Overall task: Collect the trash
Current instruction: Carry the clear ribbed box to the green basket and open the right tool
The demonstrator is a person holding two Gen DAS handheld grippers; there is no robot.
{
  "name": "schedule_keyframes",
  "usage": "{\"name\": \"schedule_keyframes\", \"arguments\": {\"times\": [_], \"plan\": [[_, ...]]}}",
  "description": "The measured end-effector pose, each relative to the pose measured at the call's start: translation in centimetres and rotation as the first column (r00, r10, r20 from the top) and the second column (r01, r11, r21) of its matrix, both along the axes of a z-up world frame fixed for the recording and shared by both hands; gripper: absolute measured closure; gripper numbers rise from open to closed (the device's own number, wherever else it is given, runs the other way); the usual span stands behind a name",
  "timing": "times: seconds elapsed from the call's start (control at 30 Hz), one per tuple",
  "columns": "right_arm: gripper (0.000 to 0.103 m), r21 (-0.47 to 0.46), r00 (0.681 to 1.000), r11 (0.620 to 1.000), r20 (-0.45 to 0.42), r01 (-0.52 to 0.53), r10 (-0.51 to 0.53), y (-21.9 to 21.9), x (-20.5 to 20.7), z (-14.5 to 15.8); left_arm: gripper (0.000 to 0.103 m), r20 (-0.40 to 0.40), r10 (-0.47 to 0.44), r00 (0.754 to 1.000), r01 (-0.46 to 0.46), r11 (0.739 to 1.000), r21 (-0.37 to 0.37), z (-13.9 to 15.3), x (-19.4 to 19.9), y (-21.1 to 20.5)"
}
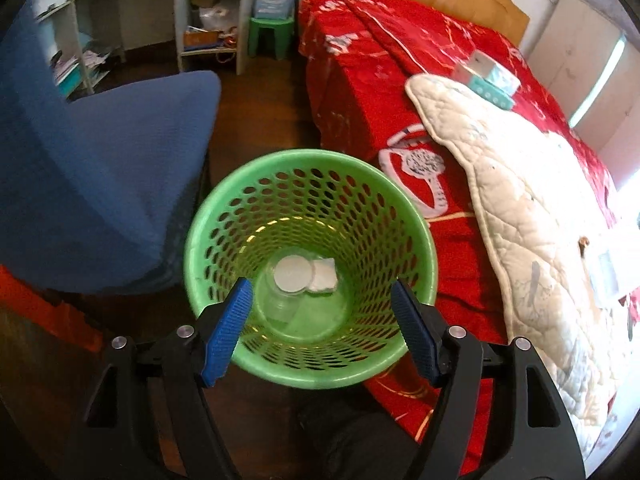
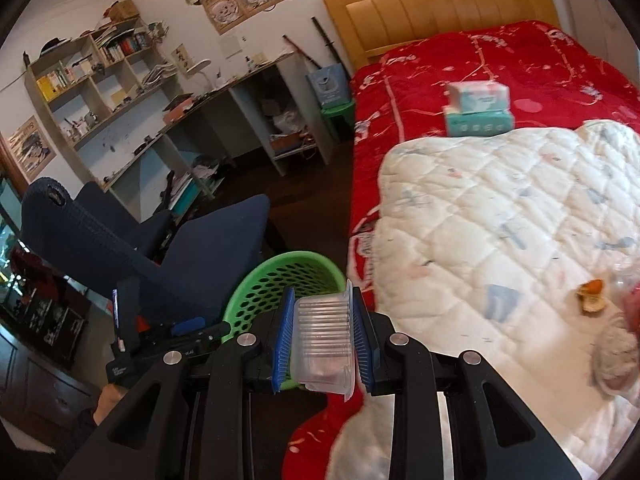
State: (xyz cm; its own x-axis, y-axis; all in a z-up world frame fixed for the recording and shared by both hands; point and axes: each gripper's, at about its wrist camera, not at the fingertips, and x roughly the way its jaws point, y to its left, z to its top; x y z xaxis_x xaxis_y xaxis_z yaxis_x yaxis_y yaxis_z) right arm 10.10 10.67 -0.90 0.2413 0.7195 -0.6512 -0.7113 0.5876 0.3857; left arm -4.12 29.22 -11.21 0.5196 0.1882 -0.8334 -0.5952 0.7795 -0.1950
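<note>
A green perforated waste basket (image 1: 280,162) stands on the floor beside the bed. A clear plastic cup (image 1: 282,304), a white lid (image 1: 293,274) and crumpled white paper (image 1: 325,276) lie in its bottom. My left gripper (image 1: 322,314) is open and empty just above the basket's near rim. My right gripper (image 2: 322,340) is shut on a clear plastic cup (image 2: 323,350), held above the bed's edge next to the basket (image 2: 256,288). An orange peel (image 2: 591,294) and more trash (image 2: 616,354) lie on the white quilt (image 2: 500,216).
A blue office chair (image 1: 100,168) stands left of the basket. The bed with a red blanket (image 1: 360,80) is on the right, with stacked tissue packs (image 2: 478,110) on it. A desk and shelves (image 2: 120,92) line the far wall. A green stool (image 1: 270,34) stands near the headboard.
</note>
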Motion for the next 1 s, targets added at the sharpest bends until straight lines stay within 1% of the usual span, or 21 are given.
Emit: {"name": "schedule_keyframes", "arguments": {"times": [0.2, 0.4, 0.57, 0.73, 0.8, 0.93, 1.0], "plan": [[0.076, -0.002, 0.998, 0.999, -0.024, -0.054, 0.054, 4.3, -0.7, -1.3, 0.030, 0.026, 0.056, 0.998, -0.056, 0.998, 0.022, 1.0, -2.7, 1.0], [0.076, -0.003, 0.994, 0.995, -0.045, -0.102, 0.102, 8.7, -2.0, -2.7, 0.030, 0.048, 0.102, 0.994, -0.102, 0.995, 0.010, 1.2, -5.0, 2.2], [0.075, 0.002, 0.989, 0.993, -0.080, -0.122, 0.122, 11.8, -2.5, -3.9, 0.030, 0.057, 0.131, 0.990, -0.131, 0.991, -0.008, 0.9, -6.1, 2.9], [0.074, 0.019, 0.986, 0.992, -0.114, -0.124, 0.125, 13.6, -2.8, -5.3, 0.030, 0.054, 0.137, 0.989, -0.136, 0.990, -0.022, 0.4, -6.3, 3.1], [0.067, 0.017, 0.984, 0.991, -0.115, -0.134, 0.135, 13.9, -2.9, -5.6, 0.030, 0.054, 0.137, 0.989, -0.136, 0.990, -0.029, 0.2, -6.4, 3.0], [0.063, -0.007, 0.987, 0.991, -0.091, -0.137, 0.136, 13.5, -3.5, -5.6, 0.030, 0.054, 0.135, 0.989, -0.133, 0.991, -0.032, 0.1, -6.3, 2.8], [0.054, -0.016, 0.989, 0.991, -0.073, -0.134, 0.133, 12.9, -3.7, -5.4, 0.030, 0.056, 0.132, 0.990, -0.130, 0.991, -0.033, 0.2, -6.1, 2.6]]}}
